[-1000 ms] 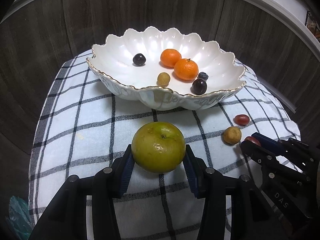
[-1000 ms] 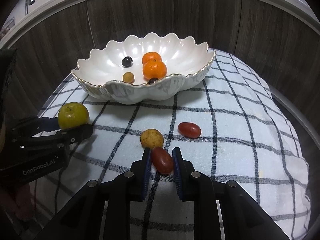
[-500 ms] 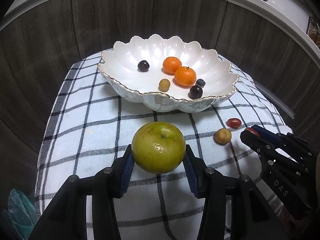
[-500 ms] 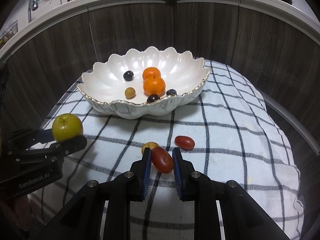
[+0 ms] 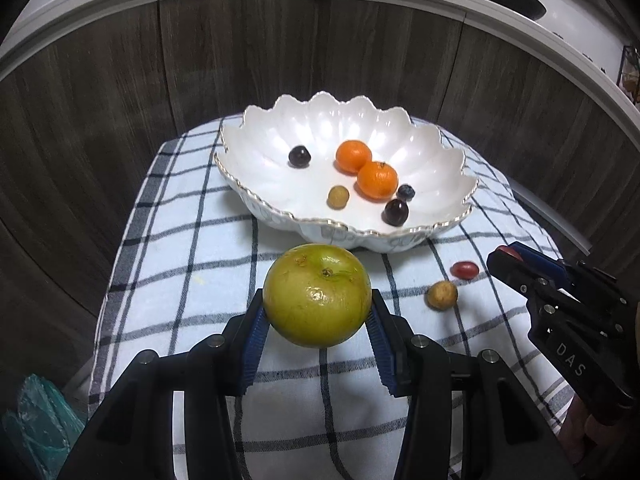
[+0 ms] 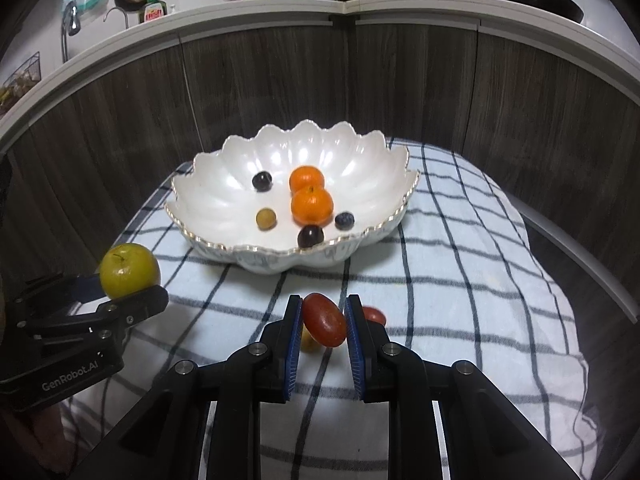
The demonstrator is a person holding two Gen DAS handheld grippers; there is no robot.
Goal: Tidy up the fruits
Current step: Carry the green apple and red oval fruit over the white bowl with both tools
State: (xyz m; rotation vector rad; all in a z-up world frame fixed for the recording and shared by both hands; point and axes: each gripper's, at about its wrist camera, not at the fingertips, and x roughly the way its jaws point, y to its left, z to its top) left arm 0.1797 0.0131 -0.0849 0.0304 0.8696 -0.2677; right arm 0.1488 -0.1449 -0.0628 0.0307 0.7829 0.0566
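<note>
My left gripper is shut on a large yellow-green fruit and holds it above the checked cloth, in front of the white scalloped bowl. My right gripper is shut on a red oval fruit, also lifted off the cloth. The bowl holds two oranges, dark grapes and a small yellow fruit. A small tan fruit and a red fruit lie on the cloth to the right. The left gripper also shows in the right wrist view.
Dark wood panels curve closely around the back and sides of the cloth-covered table. A counter ledge with kitchen items runs above them. A teal bag lies low at the left.
Both grippers have risen and drawn back from the bowl, each carrying its fruit up off the cloth. The red fruit left the spot next to the tan fruit.
</note>
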